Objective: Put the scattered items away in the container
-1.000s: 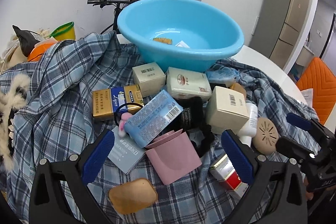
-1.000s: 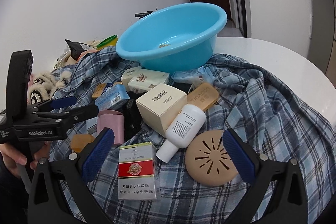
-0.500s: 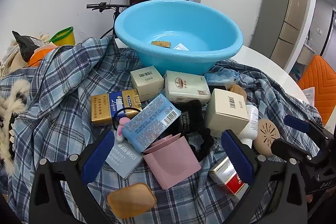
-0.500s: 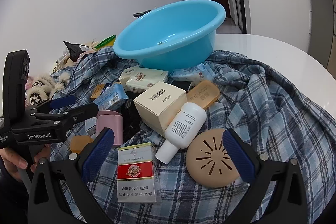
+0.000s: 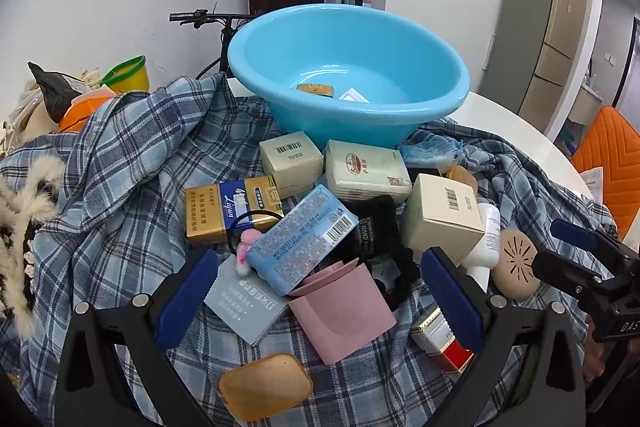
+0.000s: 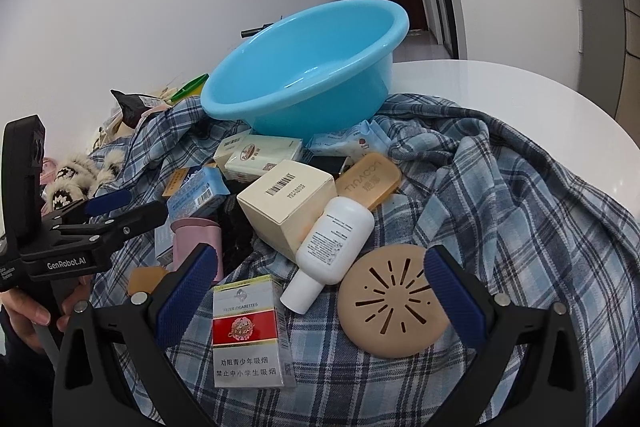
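Blue basin [image 5: 420, 107], inside a gold packet [image 5: 316, 89], perhaps a white card [image 5: 354, 95].

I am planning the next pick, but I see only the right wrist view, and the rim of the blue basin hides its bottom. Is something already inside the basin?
Observer: Yes. In the left wrist view, a small tan box and a white packet lie on the bottom of the blue basin.
Operator: What lies under the light blue packet?
Observer: A grey-blue sachet, flat on the plaid cloth, partly covered by that packet.
Operator: Is anything hidden behind the packet?
Observer: A black hair tie with a pink ornament rests against a gold box.
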